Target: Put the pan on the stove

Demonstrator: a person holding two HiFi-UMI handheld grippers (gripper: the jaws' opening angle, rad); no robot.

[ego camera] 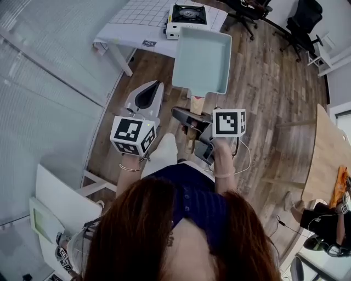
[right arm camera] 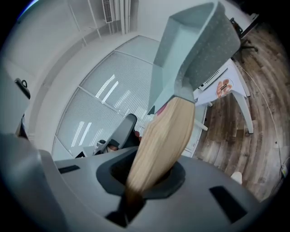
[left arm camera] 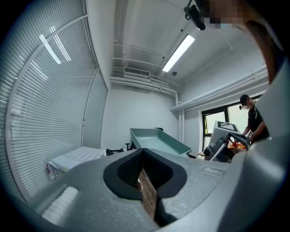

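Currently right hand-held gripper point(ego camera: 191, 122) clamps pale-green rectangular pan's point(ego camera: 202, 60) wooden handle point(ego camera: 196, 104); left hand-held gripper point(left arm camera: 143, 154) closed, empty. Keep pan level toward black stove point(ego camera: 189, 13), top centre.

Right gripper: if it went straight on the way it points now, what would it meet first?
The right gripper grips the pan, whose far edge leads; it would probably meet the stove on the table first, though relative height is unclear.

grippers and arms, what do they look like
The left gripper has a pale grey shell with a black hollow; the right gripper is darker grey. Each carries a white cube with black square markers. A thin cable loops beside the right one. No sleeves show; a thin bracelet circles the left wrist.
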